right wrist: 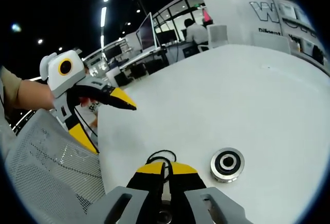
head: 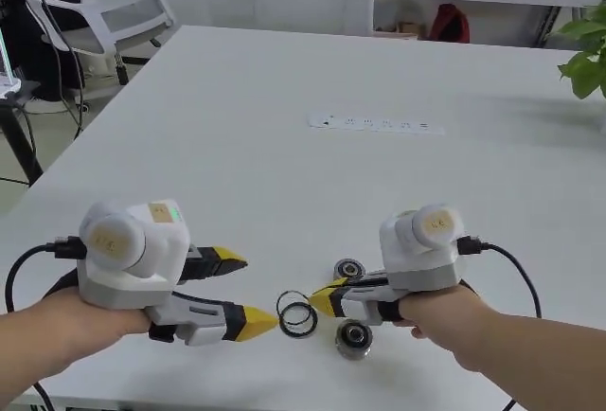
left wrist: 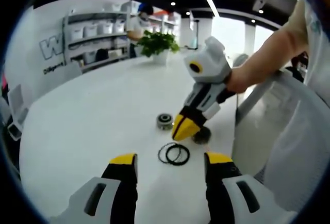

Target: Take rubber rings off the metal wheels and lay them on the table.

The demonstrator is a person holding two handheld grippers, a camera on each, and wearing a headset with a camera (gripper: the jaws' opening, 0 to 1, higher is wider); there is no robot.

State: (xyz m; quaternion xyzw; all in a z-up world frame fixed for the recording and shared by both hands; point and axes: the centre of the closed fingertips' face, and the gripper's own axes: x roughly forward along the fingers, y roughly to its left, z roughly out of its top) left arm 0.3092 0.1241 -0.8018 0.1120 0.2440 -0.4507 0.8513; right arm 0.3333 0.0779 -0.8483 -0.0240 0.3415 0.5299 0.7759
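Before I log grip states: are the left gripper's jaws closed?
No, the left gripper has its jaws wide apart, with rubber rings lying on the table ahead of them.

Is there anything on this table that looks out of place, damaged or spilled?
Nothing stands out. The rubber rings lie flat and overlapping on the table between the left gripper and the right gripper. Two metal wheels sit close to the right gripper. No spill or damage shows.

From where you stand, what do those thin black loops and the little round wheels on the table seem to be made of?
The black rings look like rubber: thin, matte, lying in slightly uneven, overlapping loops. The wheels look like metal, probably steel, with a silvery, shiny rim around a dark centre. The table looks like smooth white laminate, but that is a guess.
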